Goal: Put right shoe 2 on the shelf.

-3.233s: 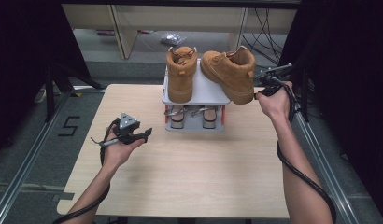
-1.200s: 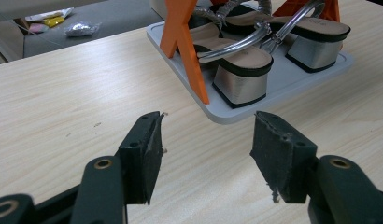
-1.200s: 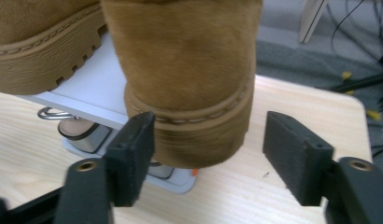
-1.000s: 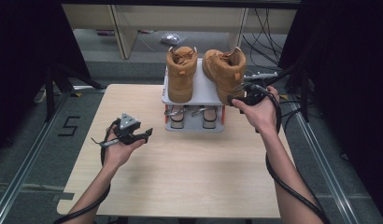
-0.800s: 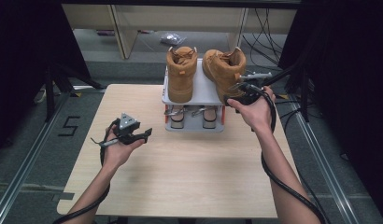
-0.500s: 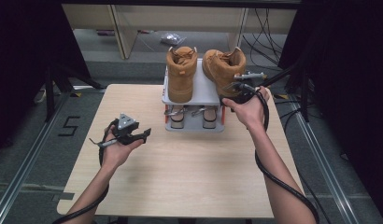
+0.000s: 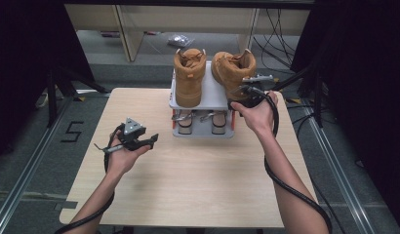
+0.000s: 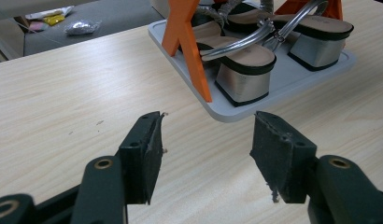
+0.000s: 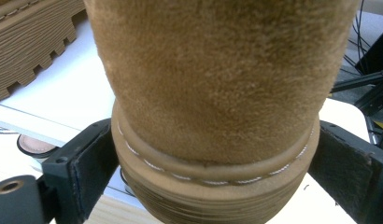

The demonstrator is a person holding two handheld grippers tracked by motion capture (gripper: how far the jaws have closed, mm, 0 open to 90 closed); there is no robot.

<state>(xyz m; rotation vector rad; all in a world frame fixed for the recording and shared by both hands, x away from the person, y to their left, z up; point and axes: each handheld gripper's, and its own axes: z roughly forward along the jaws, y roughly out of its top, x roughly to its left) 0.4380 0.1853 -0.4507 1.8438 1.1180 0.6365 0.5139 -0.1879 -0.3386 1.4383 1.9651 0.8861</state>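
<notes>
- A tan suede boot with a ridged, stitched sole [image 7: 233, 73] stands on the top shelf of a grey two-tier shoe rack with orange cross legs [image 7: 213, 93], beside a matching tan boot [image 7: 189, 75]. In the right gripper view, its napped heel [image 9: 217, 88] sits between the right gripper's [image 7: 249, 92] black jaws.
- Those jaws have just been opening. They now stand wide at either side of the welt, the left pad against the sole edge; whether the right pad presses cannot be told.
- The left gripper [image 7: 139, 141], held over the pale wood-grain table [image 7: 198, 180], has its jaws apart with nothing between them.
- On the lower shelf rest block-heeled sandals with silver heels and metallic straps [image 8: 248, 63].
- Grey carpet, black curtains, trailing cables and a crumpled clear plastic bag [image 7: 181, 40] surround the table.
- A "5" [image 7: 72, 131] is marked in tape on the floor.
</notes>
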